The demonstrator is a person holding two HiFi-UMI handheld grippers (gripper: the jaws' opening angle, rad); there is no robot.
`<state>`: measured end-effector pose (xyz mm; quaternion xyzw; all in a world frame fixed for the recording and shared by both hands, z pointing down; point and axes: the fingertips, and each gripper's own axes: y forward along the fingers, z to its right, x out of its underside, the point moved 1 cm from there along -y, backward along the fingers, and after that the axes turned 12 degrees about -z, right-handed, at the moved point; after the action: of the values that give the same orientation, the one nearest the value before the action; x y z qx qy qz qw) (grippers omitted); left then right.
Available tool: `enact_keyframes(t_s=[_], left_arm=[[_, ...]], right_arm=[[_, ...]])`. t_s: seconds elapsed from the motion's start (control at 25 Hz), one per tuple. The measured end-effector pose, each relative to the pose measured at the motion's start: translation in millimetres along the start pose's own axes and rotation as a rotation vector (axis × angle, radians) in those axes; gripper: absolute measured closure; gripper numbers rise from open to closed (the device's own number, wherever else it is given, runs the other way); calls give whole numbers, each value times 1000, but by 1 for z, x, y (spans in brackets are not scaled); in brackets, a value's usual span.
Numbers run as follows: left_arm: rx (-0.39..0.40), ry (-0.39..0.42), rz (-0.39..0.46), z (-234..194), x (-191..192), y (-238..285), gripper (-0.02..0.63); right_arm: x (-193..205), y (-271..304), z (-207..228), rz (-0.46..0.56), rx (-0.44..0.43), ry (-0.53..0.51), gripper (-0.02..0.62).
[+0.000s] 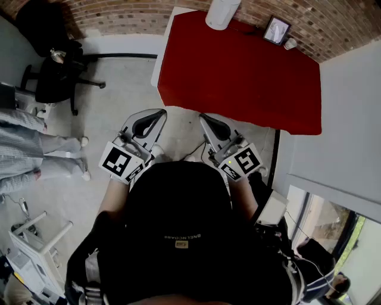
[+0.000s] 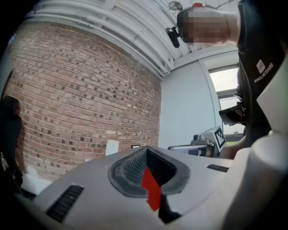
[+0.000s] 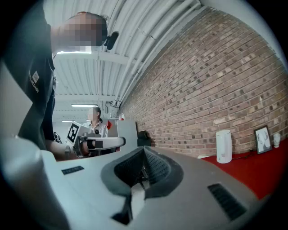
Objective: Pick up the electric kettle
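The person wears a black top [image 1: 178, 220] with small pale lettering. The left hand-held gripper [image 1: 156, 116] and right hand-held gripper [image 1: 208, 122] are light-grey plastic with dark ribbed pads [image 2: 130, 168] and black-and-white marker cubes [image 1: 121, 162].

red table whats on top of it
Along its brick-wall edge the red table holds a white electric kettle, a framed picture and a small white thing, too small to identify. The rest of the top lies bare; only the spots under those three are covered.
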<state>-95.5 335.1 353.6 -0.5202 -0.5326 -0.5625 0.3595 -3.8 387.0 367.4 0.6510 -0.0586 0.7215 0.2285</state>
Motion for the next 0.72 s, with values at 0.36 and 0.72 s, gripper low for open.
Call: enact_keyframes(t_s=[0.36,0.72], left_arm=[[-16,2,-6,-15,3,-12,601],[-41,-15,-24,-37,15,-27,600]], right_arm=[[0,14,-10,-23,-1,18,591],[2,42,-17,-32,-21,51,589]])
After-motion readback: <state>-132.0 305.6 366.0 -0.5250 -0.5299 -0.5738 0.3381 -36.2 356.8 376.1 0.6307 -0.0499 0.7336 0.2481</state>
